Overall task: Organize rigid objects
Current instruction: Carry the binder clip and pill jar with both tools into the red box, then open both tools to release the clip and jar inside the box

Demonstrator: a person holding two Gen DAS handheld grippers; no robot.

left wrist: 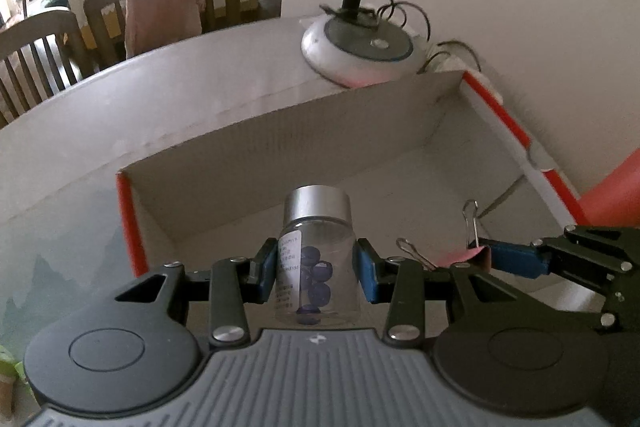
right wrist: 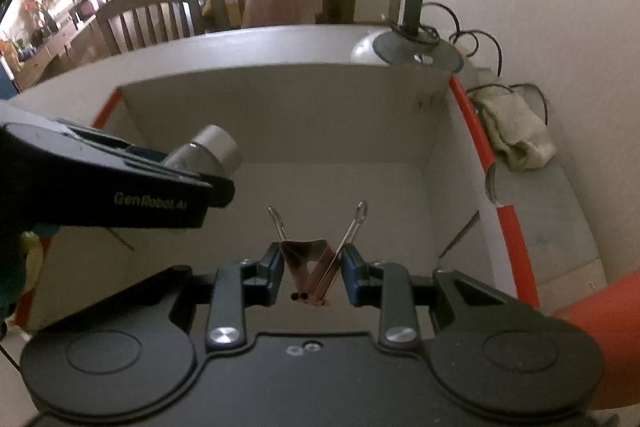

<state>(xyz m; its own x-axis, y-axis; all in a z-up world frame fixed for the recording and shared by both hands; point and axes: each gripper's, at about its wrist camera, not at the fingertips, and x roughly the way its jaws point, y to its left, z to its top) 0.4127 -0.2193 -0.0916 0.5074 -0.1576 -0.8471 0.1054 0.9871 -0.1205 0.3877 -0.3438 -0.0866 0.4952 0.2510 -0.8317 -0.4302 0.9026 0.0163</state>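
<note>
My left gripper [left wrist: 318, 269] is shut on a clear pill bottle [left wrist: 318, 259] with a silver cap and blue pills inside. It holds the bottle upright over the near edge of an open cardboard box [left wrist: 280, 155] with red outer sides. My right gripper [right wrist: 310, 269] is shut on a rose-gold binder clip [right wrist: 310, 267] with its wire handles up, also over the box [right wrist: 280, 115]. The right gripper and clip [left wrist: 476, 251] show at the right in the left wrist view. The left gripper and the bottle's cap [right wrist: 216, 147] show at the left in the right wrist view.
A lamp base [left wrist: 360, 47] with a black stem stands behind the box, with coiled wires beside it. A crumpled cloth [right wrist: 516, 135] lies right of the box by the wall. Wooden chairs [left wrist: 48, 55] stand beyond the table's far edge.
</note>
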